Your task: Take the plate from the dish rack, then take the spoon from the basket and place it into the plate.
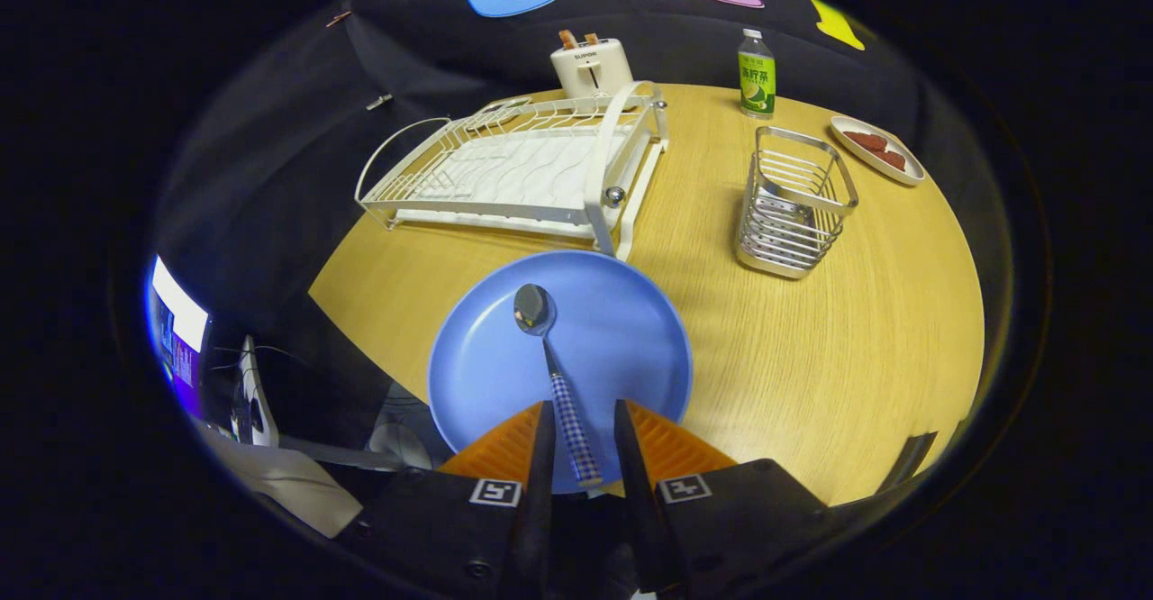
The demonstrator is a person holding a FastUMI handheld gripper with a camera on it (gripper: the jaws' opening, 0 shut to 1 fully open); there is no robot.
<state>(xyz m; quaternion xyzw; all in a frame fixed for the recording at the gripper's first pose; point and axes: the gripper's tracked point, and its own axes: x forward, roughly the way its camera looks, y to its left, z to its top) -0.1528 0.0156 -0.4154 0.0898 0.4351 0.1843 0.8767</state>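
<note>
Spoon [551,366] on blue plate [621,330], fingers [542,438] apart

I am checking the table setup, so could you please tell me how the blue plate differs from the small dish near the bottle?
The blue plate is round and lies just ahead of the open gripper; the small dish is pale, elongated and sits far beyond, by the bottle. The blue plate holds a spoon; the small dish holds reddish pieces. Both rest flat on the wooden table.
</note>
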